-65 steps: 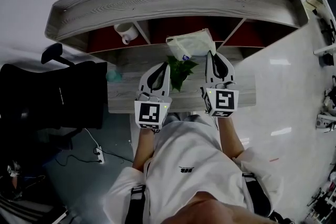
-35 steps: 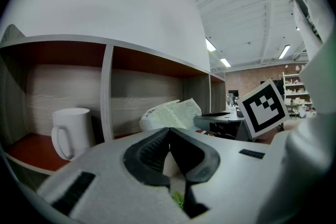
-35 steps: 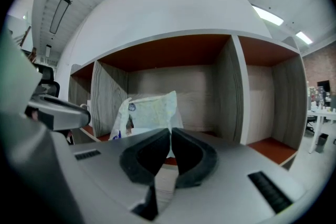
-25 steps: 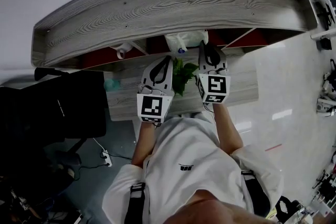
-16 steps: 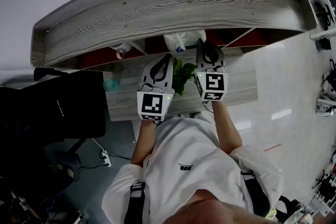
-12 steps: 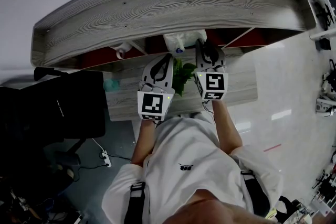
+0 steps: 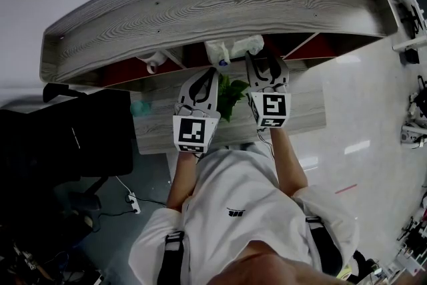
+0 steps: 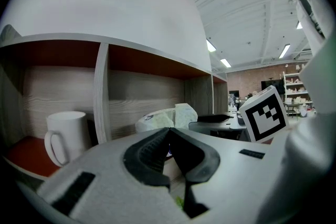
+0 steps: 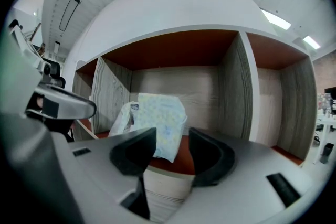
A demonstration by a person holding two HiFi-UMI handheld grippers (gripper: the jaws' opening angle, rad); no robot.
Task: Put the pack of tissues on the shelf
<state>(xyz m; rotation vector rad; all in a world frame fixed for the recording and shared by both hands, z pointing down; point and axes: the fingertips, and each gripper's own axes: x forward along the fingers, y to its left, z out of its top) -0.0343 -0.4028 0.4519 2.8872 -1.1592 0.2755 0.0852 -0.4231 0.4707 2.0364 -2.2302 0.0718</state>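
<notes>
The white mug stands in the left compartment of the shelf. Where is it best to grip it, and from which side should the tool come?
Probably by the handle: the mug stands upright, and its loop sticks out sideways, to the left in the left gripper view. Come in from the open front, since the boards of the shelf close the other sides.

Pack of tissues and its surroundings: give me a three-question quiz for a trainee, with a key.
1. True or false: the pack of tissues shares a compartment of the shelf with the white mug.
2. The left gripper's jaws are: A) wide apart; B) together, nothing between; C) clamped on the mug.
3. In the head view, what stands just right of the left gripper?
Key: 1 false, neighbouring compartments; 2 B; 3 a green plant.
</notes>
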